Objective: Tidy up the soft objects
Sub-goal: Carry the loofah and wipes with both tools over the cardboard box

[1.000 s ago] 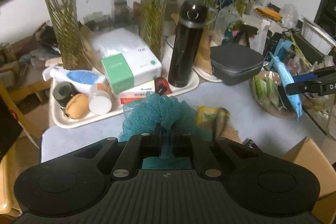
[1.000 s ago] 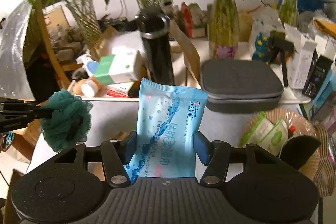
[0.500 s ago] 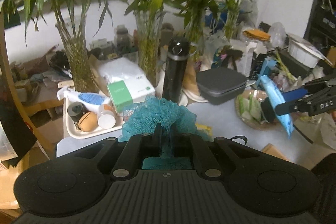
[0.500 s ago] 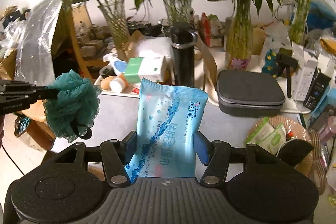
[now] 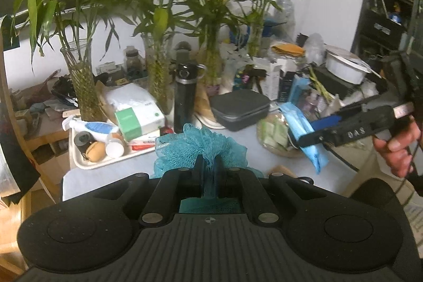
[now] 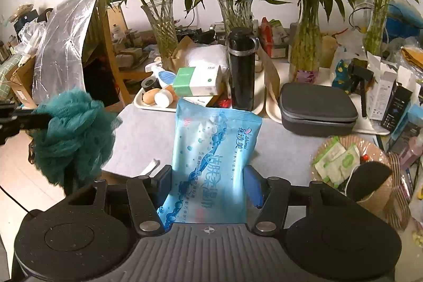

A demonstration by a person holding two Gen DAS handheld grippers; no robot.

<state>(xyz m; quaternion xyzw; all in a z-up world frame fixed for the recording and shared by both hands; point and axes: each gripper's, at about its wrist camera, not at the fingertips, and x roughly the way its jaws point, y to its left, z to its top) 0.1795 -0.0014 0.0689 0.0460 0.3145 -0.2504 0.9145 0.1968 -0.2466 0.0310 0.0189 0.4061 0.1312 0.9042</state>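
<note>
Both soft things are held up off the tabletop [image 6: 148, 139] atm. The teal mesh pouf [image 5: 201, 147] is pinched by the left gripper [image 5: 208, 168], fingers pressed nearly together w/ netting squashed between. The blue wet-wipe pack [image 6: 211, 163] is clamped across its lower half by the right gripper [image 6: 208, 184], standing upright.

Handling guess: pouf is prob very light and springy, so a deep bite into the bunched middle is needed, else mesh slips out. Pack is soft, floppy, slick film; best squeezed on the flat sides near the middle, not too hard or it buckles.

Hard to tell: pack's bottom edge is hidden behind the gripper body, pouf's cord can't rly be made out, and no obvious drop-off spot is seen, though the woven basket [image 6: 370, 147] w/ sachets looks possible.
</note>
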